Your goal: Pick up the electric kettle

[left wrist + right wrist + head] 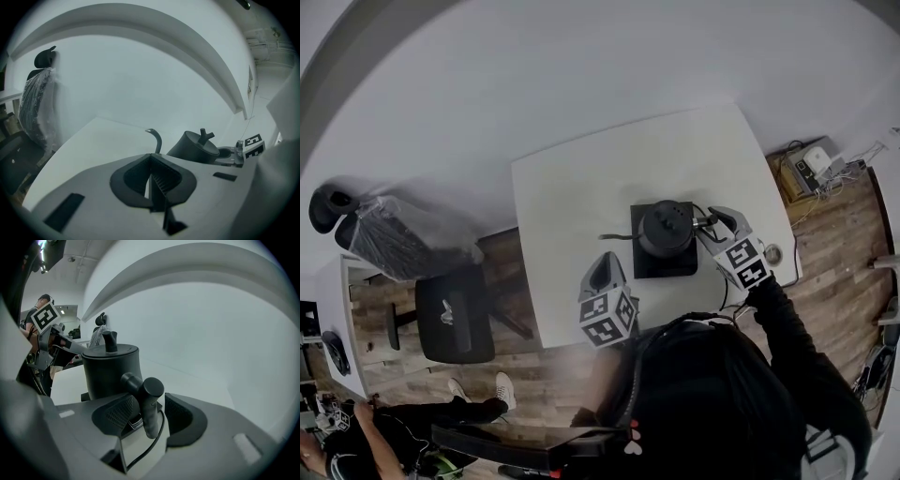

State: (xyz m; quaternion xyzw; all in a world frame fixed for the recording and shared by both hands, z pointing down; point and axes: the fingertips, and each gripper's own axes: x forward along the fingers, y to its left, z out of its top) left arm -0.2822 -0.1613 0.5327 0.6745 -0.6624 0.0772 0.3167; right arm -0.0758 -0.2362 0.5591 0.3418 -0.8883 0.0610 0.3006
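Head view. Left gripper [600,268], at 7 o'clock of the kettle over the near table edge: jaws pressed together, nothing between them. Right gripper [713,223], at 3 o'clock of the kettle: jaws spread, one on each side of the kettle handle [147,403]; the right jaw stands clear of it, and contact on the left cannot be judged. A black cord [151,444] runs below the handle. Electric kettle [665,228]: upright on its square black base [669,268], thin spout [615,236] pointing to 9 o'clock, right of centre on the white table [581,187]. Plastic-wrapped office chair [386,240] at 9 o'clock, well apart.
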